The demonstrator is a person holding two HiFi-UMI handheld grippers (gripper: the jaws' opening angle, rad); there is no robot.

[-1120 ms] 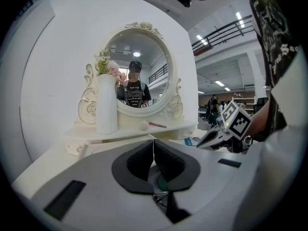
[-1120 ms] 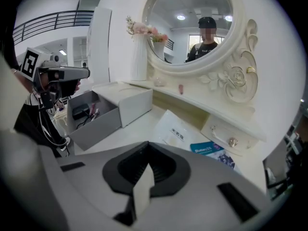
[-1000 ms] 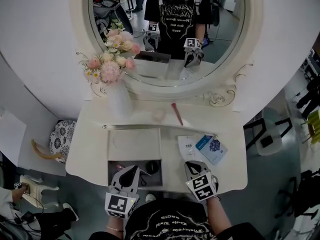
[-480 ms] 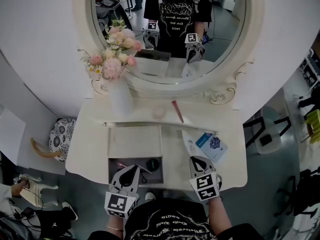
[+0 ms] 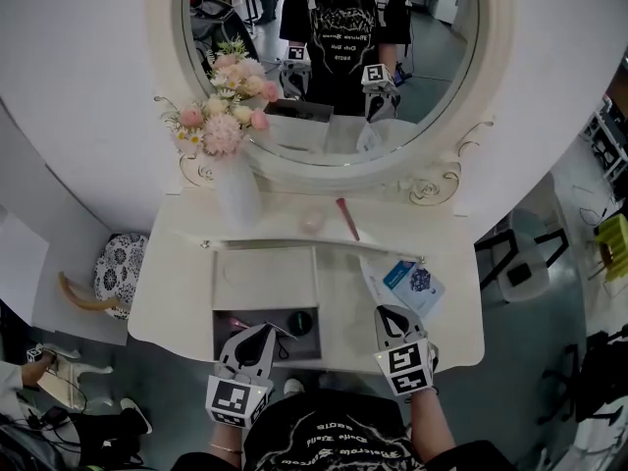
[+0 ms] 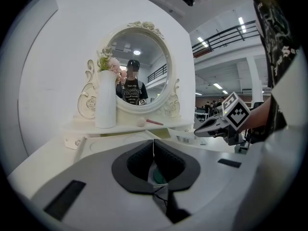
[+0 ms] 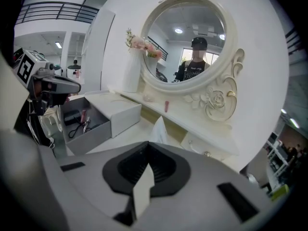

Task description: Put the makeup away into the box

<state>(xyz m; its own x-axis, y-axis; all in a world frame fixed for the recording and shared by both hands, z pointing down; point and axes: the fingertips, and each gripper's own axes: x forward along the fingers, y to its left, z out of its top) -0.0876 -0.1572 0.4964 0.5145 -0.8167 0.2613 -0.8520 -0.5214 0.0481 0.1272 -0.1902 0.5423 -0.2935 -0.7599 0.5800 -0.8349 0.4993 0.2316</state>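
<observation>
The grey box (image 5: 224,314) with its white lid part (image 5: 265,278) stands on the dressing table; its open near compartment holds a round black compact (image 5: 300,323) and a pink tube (image 5: 235,322). My left gripper (image 5: 263,334) hangs over that compartment, jaws shut and empty (image 6: 154,150). My right gripper (image 5: 385,314) is shut on the near edge of a thin white packet (image 5: 378,281), seen as a white strip between the pads (image 7: 147,165). A blue-and-white packet (image 5: 414,283) lies beside it. On the shelf lie a red stick (image 5: 346,219) and a pink puff (image 5: 312,222).
A white vase with pink flowers (image 5: 235,189) stands at the shelf's left. The round mirror (image 5: 334,57) backs the table. The shelf's edge (image 5: 294,245) runs behind the box. A patterned stool (image 5: 120,268) and a bag sit on the floor at left.
My right gripper has risen a little with the white packet, lifting its near edge off the table. The left gripper has stayed over the box.
</observation>
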